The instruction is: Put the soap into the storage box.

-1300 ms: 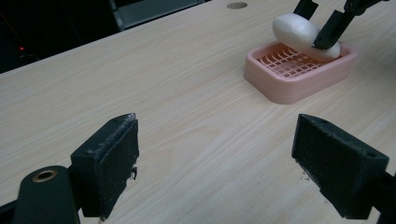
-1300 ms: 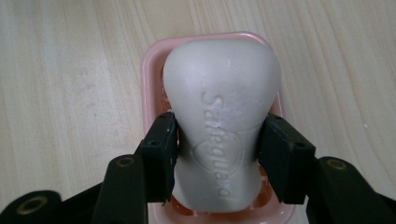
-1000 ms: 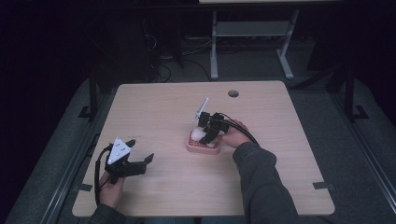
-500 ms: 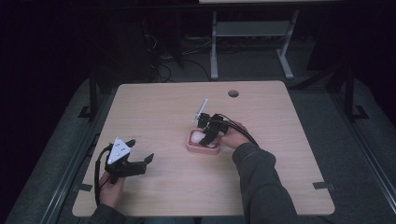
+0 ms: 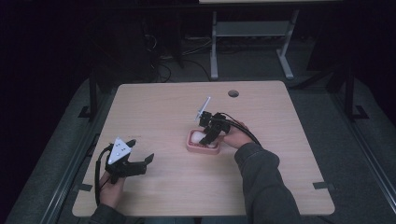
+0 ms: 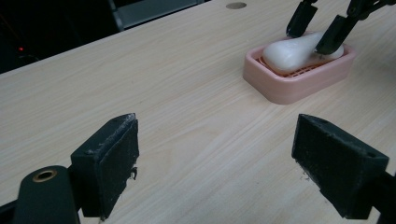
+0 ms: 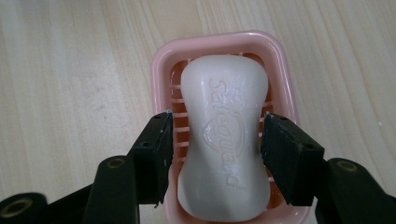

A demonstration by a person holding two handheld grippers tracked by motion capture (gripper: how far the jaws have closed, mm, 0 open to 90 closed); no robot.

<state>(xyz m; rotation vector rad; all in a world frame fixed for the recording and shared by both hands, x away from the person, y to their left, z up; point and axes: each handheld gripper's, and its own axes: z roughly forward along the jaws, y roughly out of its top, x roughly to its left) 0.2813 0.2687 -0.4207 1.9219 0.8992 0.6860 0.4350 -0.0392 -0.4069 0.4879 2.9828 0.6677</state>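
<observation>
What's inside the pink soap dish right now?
A white bar of soap lies in the pink soap dish, on its slatted floor. The bar hides most of the slats beneath it.

place: lab | cues: bare wooden table (image 5: 163, 107), metal frame stand (image 5: 247, 32), floor cables (image 5: 163, 70)

Soap (image 7: 224, 154): white, embossed logo in the same white. Soap dish (image 7: 161, 74): pale pink, slatted bottom. Table (image 5: 154, 112): light wood grain, one dark round hole near the far edge. Right gripper (image 7: 215, 140) and left gripper (image 6: 215, 163): black jaws and pads; left one carries a grey triangular plate. Sleeve (image 5: 266, 182): dark grey. Floor around the table: dark grey.
</observation>
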